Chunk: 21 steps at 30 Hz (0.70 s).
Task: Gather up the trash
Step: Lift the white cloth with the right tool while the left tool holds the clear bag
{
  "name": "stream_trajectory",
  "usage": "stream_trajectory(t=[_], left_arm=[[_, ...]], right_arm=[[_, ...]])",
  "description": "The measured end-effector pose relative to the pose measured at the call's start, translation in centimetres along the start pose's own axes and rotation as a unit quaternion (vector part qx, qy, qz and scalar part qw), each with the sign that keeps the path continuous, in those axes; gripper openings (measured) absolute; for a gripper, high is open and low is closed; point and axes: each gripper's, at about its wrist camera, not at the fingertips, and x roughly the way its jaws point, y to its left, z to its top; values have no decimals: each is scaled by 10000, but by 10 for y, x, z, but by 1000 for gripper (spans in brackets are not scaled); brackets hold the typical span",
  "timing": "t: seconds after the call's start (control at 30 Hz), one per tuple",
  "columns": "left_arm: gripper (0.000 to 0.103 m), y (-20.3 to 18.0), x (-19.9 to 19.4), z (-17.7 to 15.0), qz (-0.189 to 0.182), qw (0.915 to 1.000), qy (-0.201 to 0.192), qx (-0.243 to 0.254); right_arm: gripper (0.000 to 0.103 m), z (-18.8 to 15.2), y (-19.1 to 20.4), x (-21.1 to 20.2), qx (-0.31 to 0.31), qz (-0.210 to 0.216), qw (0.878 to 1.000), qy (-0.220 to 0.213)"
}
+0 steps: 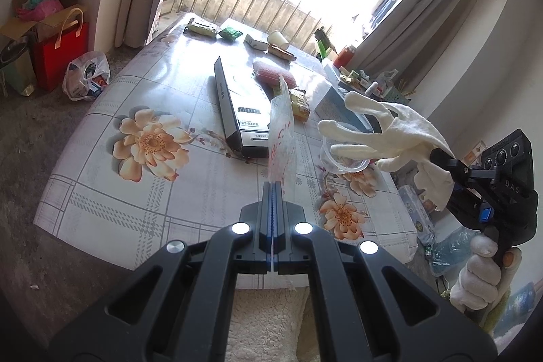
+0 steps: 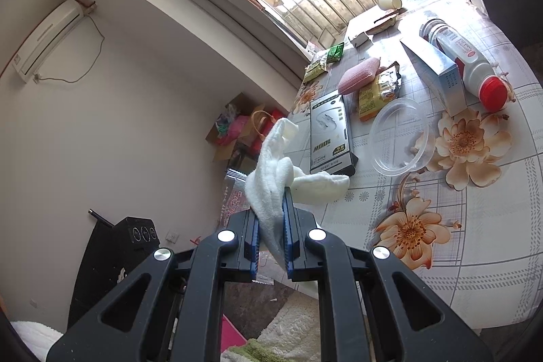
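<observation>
**Both grippers loaded, glove on its way to the bag**

Left wrist view: the left gripper (image 1: 273, 189) has its jaws pressed together on the edge of a thin clear plastic bag (image 1: 281, 138) with red print, which stands up from the fingers above the flowered table (image 1: 112, 192). Off to the right, the right gripper (image 1: 444, 163) pinches a white glove (image 1: 383, 131) by its cuff, fingers splayed in the air over a clear round lid (image 1: 342, 158). A gloved hand (image 1: 482, 273) grips its handle.

Right wrist view: the right gripper (image 2: 271, 216) is clamped on the white glove (image 2: 271, 192), bunched between the blue pads. More litter waits on the table (image 2: 492, 226): a long box (image 2: 329, 131), a bottle (image 2: 465, 60), a snack wrapper (image 2: 376, 94), a paper cup (image 2: 388, 1).

The step in hand looks like bagging the glove. Next, the bag's mouth likely needs opening; it appears pinched flat.
</observation>
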Motion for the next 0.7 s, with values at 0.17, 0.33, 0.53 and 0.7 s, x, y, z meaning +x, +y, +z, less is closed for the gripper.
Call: stream_trajectory(t=[0.17, 0.33, 0.53, 0.7], left_arm=[[0, 1, -1, 0, -3, 10000, -1, -15], [0, 2, -2, 0, 22, 10000, -23, -26], [0, 3, -3, 1, 44, 10000, -70, -31], [0, 3, -4, 1, 40, 9999, -92, -34]], right_arm=[[12, -1, -3, 1, 16, -132, 9999, 23], [12, -3, -5, 1, 50, -211, 9998, 40], [12, -1, -3, 0, 42, -252, 9997, 15], [12, -2, -2, -2, 36, -263, 9996, 0]])
